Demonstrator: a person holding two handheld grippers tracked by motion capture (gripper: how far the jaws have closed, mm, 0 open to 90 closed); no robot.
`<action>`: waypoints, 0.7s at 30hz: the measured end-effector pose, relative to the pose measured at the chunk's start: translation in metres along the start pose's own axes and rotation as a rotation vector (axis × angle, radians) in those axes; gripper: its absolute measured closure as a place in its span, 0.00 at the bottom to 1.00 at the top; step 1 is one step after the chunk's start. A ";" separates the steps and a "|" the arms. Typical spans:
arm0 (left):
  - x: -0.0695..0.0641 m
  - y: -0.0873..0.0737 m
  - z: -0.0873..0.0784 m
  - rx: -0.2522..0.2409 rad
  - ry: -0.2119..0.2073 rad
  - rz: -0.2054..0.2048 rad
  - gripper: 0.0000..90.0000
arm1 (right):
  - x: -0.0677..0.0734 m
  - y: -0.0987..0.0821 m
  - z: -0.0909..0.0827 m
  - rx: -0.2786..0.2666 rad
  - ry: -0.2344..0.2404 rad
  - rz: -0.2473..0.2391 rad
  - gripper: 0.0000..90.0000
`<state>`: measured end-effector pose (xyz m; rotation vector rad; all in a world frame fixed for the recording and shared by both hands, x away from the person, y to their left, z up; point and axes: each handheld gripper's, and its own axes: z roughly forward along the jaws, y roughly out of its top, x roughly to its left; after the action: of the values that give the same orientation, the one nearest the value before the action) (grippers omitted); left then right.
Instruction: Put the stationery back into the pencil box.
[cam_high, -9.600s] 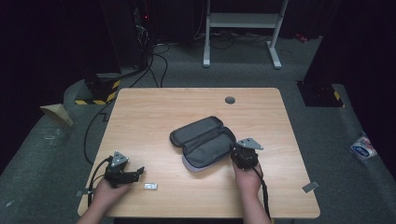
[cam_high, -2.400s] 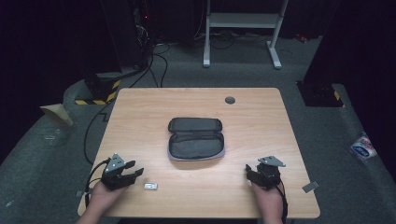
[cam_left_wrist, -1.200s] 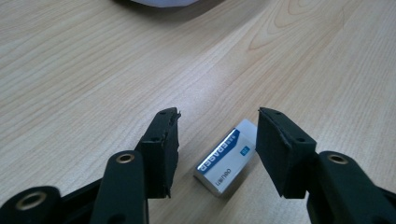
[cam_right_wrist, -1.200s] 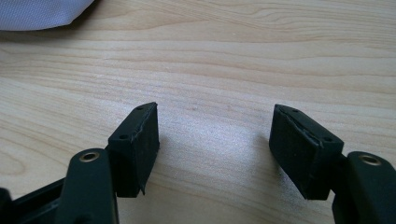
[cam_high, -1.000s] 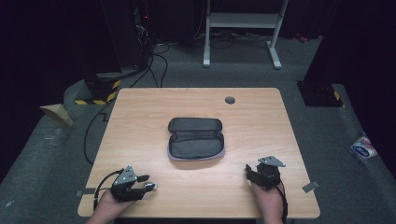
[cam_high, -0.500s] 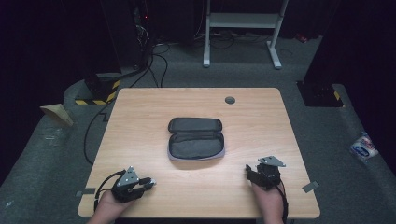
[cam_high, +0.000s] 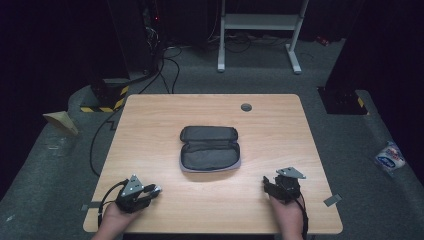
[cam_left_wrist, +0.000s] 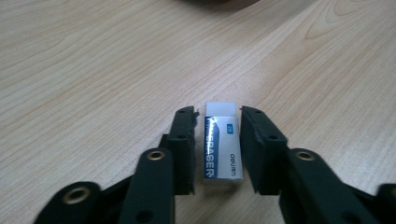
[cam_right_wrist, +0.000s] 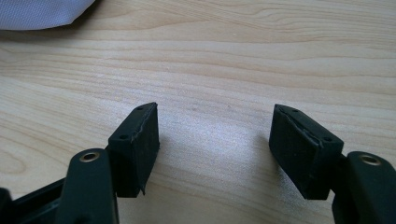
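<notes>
Left gripper view has the eraser (cam_left_wrist: 222, 140) lying flat on the worktop (cam_left_wrist: 93, 70) between the left hand-held gripper (cam_left_wrist: 217, 147) jaws, unclamped, long axis toward 12 o'clock along them, while the right hand-held gripper (cam_right_wrist: 215, 149) rests released, well apart.

A wooden table (cam_high: 160, 125) with a light grain carries an open dark case (cam_high: 209, 149) at its middle. A small dark round grommet (cam_high: 246, 107) sits near the far edge, right of centre. A white eraser (cam_left_wrist: 222, 140) with a blue sleeve lies near the near left corner.
</notes>
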<state>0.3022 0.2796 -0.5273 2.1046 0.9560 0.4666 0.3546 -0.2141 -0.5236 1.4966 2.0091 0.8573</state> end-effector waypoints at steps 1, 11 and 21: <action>0.000 0.000 0.000 -0.001 0.008 -0.005 0.67 | 0.000 0.000 0.000 0.000 0.000 0.000 0.37; 0.001 -0.001 -0.001 0.002 0.020 -0.026 0.59 | 0.000 0.000 0.000 0.000 0.001 -0.001 0.37; 0.000 -0.003 -0.002 -0.005 0.011 -0.023 0.70 | 0.000 0.000 0.000 0.002 0.001 0.001 0.37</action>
<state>0.2996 0.2822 -0.5279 2.0862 0.9840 0.4688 0.3546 -0.2141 -0.5235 1.4991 2.0104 0.8569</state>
